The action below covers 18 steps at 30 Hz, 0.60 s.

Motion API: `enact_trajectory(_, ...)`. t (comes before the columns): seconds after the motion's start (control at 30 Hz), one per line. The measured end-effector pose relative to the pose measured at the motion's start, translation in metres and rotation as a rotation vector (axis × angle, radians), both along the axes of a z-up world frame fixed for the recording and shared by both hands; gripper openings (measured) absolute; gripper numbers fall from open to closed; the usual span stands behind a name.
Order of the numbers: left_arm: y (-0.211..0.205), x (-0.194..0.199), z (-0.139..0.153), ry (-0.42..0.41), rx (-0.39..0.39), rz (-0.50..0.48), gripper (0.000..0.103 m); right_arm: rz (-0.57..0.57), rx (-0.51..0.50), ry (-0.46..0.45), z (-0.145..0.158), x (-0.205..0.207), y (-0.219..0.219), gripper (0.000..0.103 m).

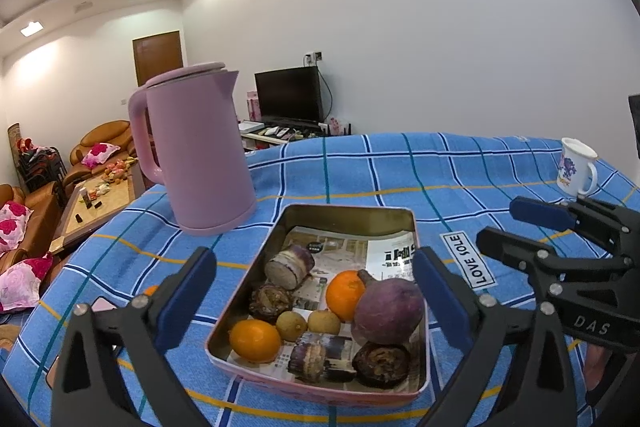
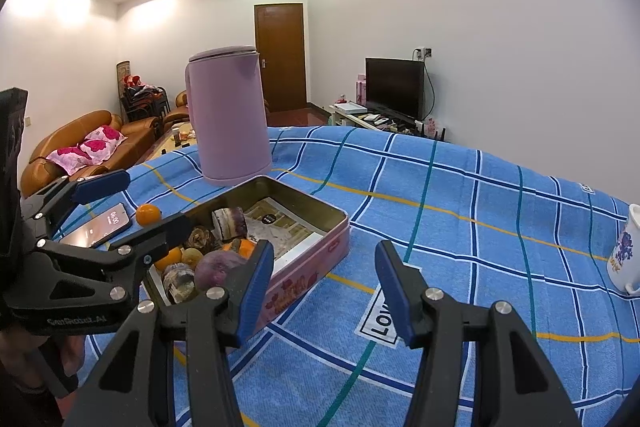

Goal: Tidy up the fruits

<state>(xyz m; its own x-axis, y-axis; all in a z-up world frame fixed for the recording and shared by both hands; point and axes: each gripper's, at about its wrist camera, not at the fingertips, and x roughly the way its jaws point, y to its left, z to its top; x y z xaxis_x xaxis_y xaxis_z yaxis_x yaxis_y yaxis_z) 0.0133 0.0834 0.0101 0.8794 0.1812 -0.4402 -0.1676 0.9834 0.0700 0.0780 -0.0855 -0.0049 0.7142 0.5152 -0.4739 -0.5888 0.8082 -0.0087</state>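
A: Stock check: what is sitting in the pink tin (image 1: pixel 421 311)?

B: Two oranges (image 1: pixel 345 293), longans, a purple sweet potato (image 1: pixel 388 310), cut taro pieces, all resting on newspaper. A third orange (image 2: pixel 148 214) is lying outside, beside the phone (image 2: pixel 98 229).

A: Handling?

B: Oranges are looking firm, round, likely to roll; pinching across the middle suits. Longans seem small, thin-shelled.

A: Claws?

B: Left gripper (image 1: pixel 312 301) is gaping wide over the tin, empty; right gripper (image 2: pixel 326 291) is spread, empty, hovering over the blue checked cloth (image 2: pixel 480 227).
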Motion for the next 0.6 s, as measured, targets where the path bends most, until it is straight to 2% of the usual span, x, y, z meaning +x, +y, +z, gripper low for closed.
enact_trajectory(0.2,-0.001,0.0,0.001,-0.007,0.005,0.005,0.103,-0.006,-0.003,0.001,-0.001,0.002,-0.002,0.055)
enact_trajectory(0.6,-0.01,0.009,-0.005,0.042,-0.007,-0.031,0.103,-0.018,-0.012,-0.001,-0.004,0.002,-0.009,0.055)
